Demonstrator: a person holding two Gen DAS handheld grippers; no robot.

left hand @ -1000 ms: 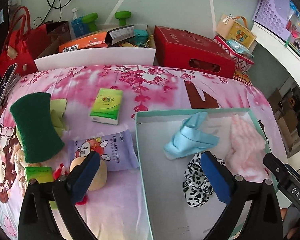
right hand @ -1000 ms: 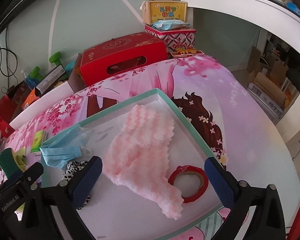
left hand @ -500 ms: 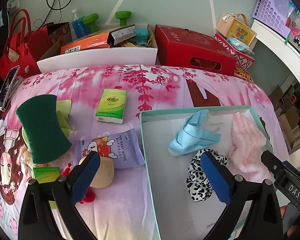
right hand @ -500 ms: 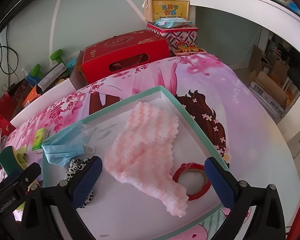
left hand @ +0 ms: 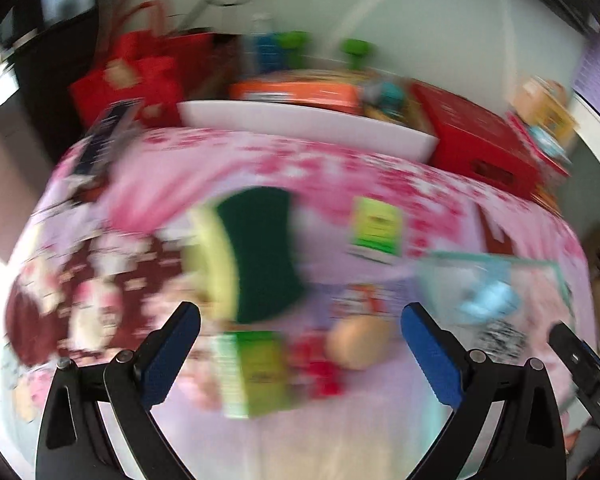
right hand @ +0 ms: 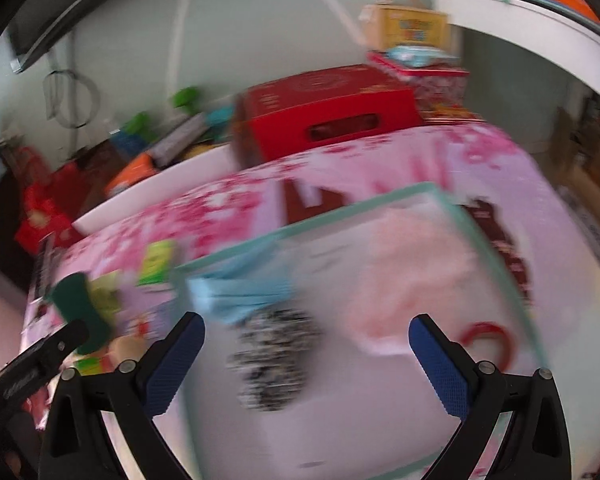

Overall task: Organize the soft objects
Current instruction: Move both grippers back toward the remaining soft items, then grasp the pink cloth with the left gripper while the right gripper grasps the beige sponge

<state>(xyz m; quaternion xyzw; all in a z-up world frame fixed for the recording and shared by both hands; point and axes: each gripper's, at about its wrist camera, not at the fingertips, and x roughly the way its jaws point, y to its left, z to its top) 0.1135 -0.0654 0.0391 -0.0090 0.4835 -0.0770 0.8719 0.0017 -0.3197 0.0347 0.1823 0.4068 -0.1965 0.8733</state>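
Swung leftward off the teal-rimmed box [right hand: 484, 240], the left gripper [left hand: 300, 344], jaws spread and empty, now faces the green sponge [left hand: 266, 256] lying straight ahead near the bed's left edge, long axis pointing away, while the right gripper [right hand: 306, 356], also spread, hangs over the box.

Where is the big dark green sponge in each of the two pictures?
Left wrist view: the dark green sponge sits near the middle, just above the gap between the fingers of the left hand-held gripper.
Right wrist view: the same sponge is small, near the left edge, left of the teal-rimmed box.
Shared landmark: the red box behind the table.
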